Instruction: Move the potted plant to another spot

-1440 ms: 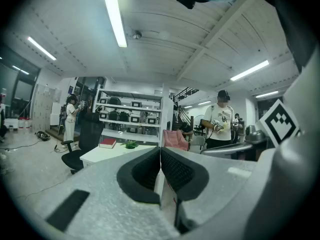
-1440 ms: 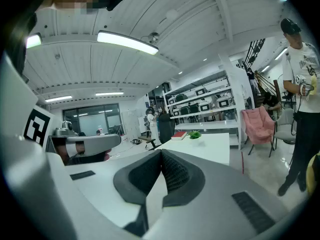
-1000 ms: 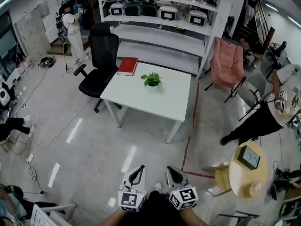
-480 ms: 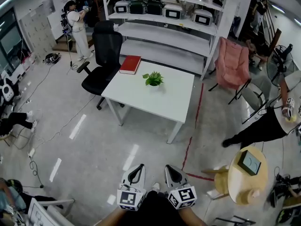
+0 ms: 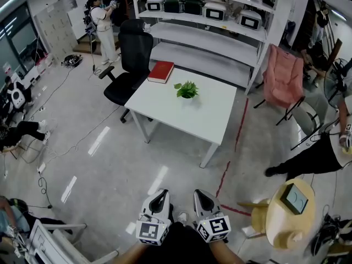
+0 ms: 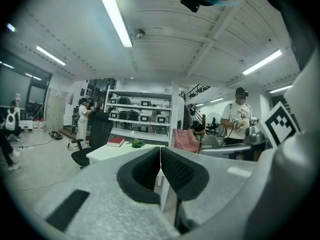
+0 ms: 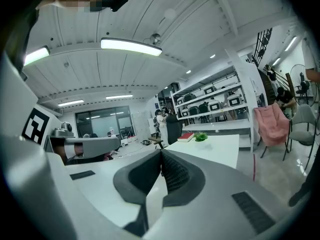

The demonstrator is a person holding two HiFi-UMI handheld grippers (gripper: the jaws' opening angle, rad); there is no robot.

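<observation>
A small green potted plant (image 5: 187,89) stands near the far edge of a white table (image 5: 203,120), some way ahead across the floor. It shows small in the left gripper view (image 6: 136,143) and in the right gripper view (image 7: 201,137). My left gripper (image 5: 159,197) and right gripper (image 5: 200,197) are held close to my body at the bottom of the head view, far from the table. Both have their jaws closed together with nothing between them.
A red book (image 5: 161,71) lies on the table's far left corner. A black office chair (image 5: 130,65) stands to its left and a pink folding chair (image 5: 283,76) to its right. Shelving (image 5: 209,21) stands behind. A small round yellow table (image 5: 289,216) is at my right. People stand around the room.
The table, the plant and the shelving have shifted to the right and slightly lower in the head view as the view moved. Both grippers stay shut in the same place.
</observation>
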